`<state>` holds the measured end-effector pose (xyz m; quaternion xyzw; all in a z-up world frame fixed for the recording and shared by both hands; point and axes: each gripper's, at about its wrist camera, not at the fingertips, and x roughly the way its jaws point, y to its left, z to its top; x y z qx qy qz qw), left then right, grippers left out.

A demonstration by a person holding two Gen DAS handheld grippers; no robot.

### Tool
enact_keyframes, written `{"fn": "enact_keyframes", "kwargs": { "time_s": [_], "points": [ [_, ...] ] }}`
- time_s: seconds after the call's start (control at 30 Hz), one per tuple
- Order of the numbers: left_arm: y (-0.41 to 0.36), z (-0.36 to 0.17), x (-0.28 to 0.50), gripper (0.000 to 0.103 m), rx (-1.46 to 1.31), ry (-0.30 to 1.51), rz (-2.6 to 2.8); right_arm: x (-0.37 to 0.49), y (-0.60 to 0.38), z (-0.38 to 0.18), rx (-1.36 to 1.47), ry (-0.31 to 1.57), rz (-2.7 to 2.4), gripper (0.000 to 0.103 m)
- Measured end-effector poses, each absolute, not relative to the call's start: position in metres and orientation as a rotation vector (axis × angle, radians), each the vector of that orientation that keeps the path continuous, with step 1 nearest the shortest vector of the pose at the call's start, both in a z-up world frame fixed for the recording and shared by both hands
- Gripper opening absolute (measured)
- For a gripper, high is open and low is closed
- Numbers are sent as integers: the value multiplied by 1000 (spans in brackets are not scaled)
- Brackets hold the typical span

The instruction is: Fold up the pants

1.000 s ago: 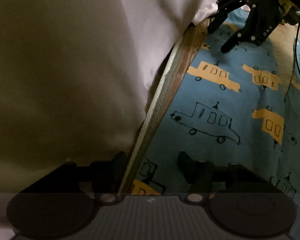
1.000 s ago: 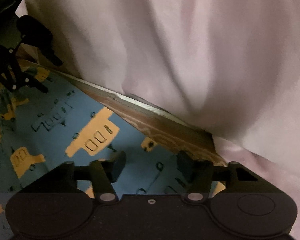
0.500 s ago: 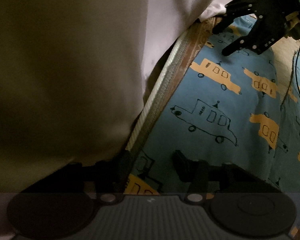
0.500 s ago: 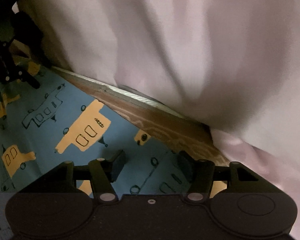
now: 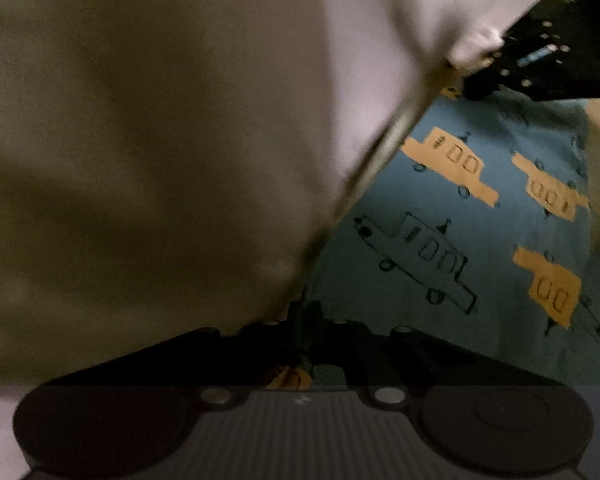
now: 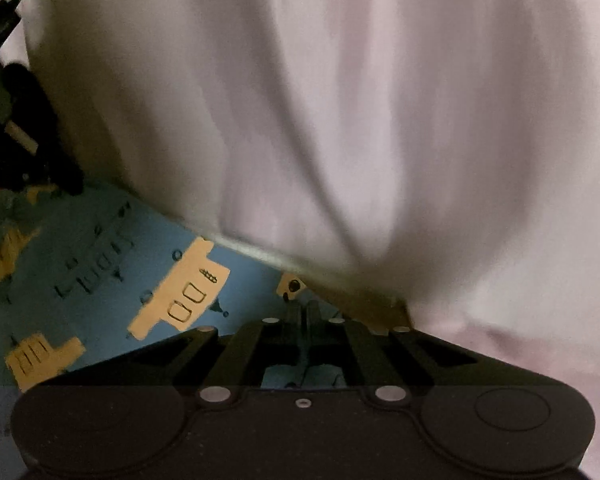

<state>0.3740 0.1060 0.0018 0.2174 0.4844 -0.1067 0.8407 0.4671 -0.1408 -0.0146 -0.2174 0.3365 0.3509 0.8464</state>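
Since half a second earlier, we had closed both the left gripper [image 5: 306, 316] and right gripper [image 6: 303, 314] on the blue car-print pants [image 5: 452, 216] at their 6 o'clock edge, ready to fold.

Visibility limits, both wrist views: cloth occlusion, blur, cropping.

From my station, the pale pants [image 5: 148, 152] fill most of the left wrist view and run off its top and left edges, so I cannot tell waist from leg. The left gripper [image 5: 306, 320] has its tips drawn together at the cloth's near edge; whether fabric sits between them is lost in shadow. The right gripper [image 5: 540, 64], far right, is blurred and cut by the frame. In the right wrist view the pants [image 6: 340, 120] hide the far scene, and the car-print cloth [image 6: 112, 264] beneath is smeared at left.
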Motion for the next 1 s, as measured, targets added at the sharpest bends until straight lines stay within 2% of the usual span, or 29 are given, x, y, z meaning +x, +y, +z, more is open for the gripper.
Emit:
{"fn": "enact_keyframes", "kwargs": {
  "time_s": [0.13, 0.37, 0.43, 0.47, 0.5, 0.53, 0.57, 0.6, 0.63, 0.8, 0.87, 1.0],
  "points": [
    [114, 5, 373, 2, 401, 989, -106, 478, -133, -13, -431, 677, 732, 0],
    [113, -13, 387, 2, 382, 1043, -53, 490, -124, -33, -430, 719, 715, 0],
    [115, -14, 388, 3, 364, 1052, -64, 490, -122, -35, -431, 724, 726, 4],
    [117, -14, 388, 5, 360, 1048, -70, 490, -125, -33, -399, 727, 748, 15],
    [119, -12, 387, 8, 355, 1042, -78, 490, -129, -29, -354, 718, 781, 32],
    [123, -10, 385, 10, 343, 1036, -92, 490, -132, -26, -319, 704, 810, 43],
    [127, -7, 383, 18, 327, 1033, -112, 488, -134, -21, -298, 683, 842, 62],
    [132, -6, 383, 24, 318, 1034, -123, 487, -132, -19, -298, 666, 863, 69],
    [137, -5, 382, 29, 312, 1036, -126, 486, -129, -17, -304, 655, 875, 69],
    [150, 3, 377, 31, 311, 1065, -164, 493, -100, -19, -365, 667, 941, 69],
    [157, 6, 379, 39, 328, 1073, -180, 491, -90, -24, -418, 665, 973, 70],
    [165, 11, 374, 46, 341, 1090, -203, 491, -71, -25, -495, 672, 1010, 70]
  ]
}}
